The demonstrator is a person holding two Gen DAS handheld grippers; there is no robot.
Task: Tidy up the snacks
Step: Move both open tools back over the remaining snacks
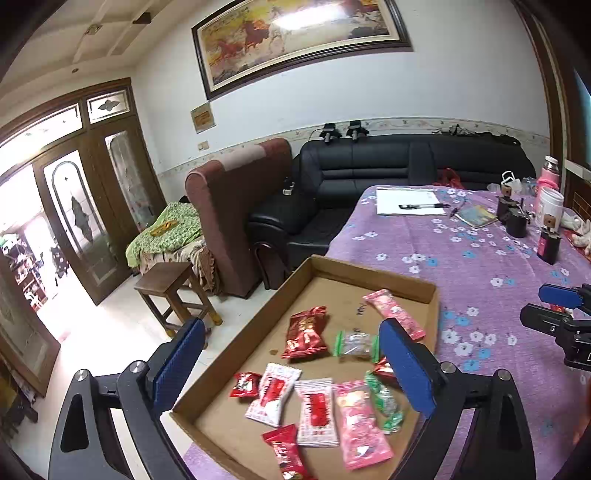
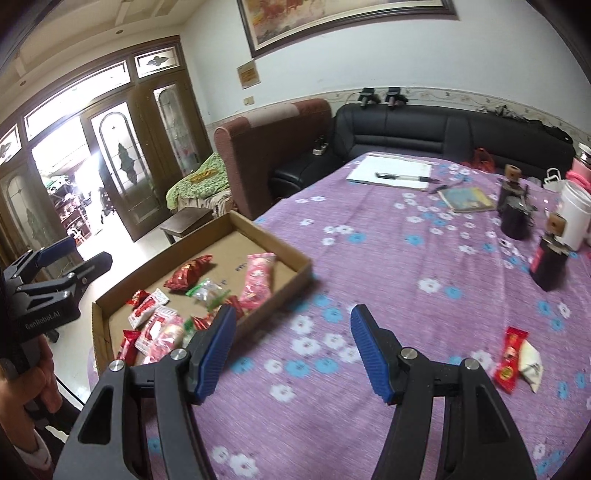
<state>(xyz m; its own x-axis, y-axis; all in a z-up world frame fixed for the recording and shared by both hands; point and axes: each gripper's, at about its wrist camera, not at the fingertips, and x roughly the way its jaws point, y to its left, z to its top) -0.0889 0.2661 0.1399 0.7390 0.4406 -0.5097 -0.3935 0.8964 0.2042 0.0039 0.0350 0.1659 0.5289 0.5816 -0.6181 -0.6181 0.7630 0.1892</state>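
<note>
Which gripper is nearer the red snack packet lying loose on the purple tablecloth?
Right. The right gripper hovers just left of the red snack packet; the left gripper is beyond the cardboard tray.

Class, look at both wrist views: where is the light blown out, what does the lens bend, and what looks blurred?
Left wrist view: doorway is overexposed, glare whitens the painting, walls curve, near snacks look soft. Right wrist view: doorway again washes out, the tablecloth bulges, dark jars smear at the edge.

White lettering "GenRobot.AI" stands on the black body of the left gripper (image 2: 70, 264); the print on the snack wrappers is too blurred to read.
</note>
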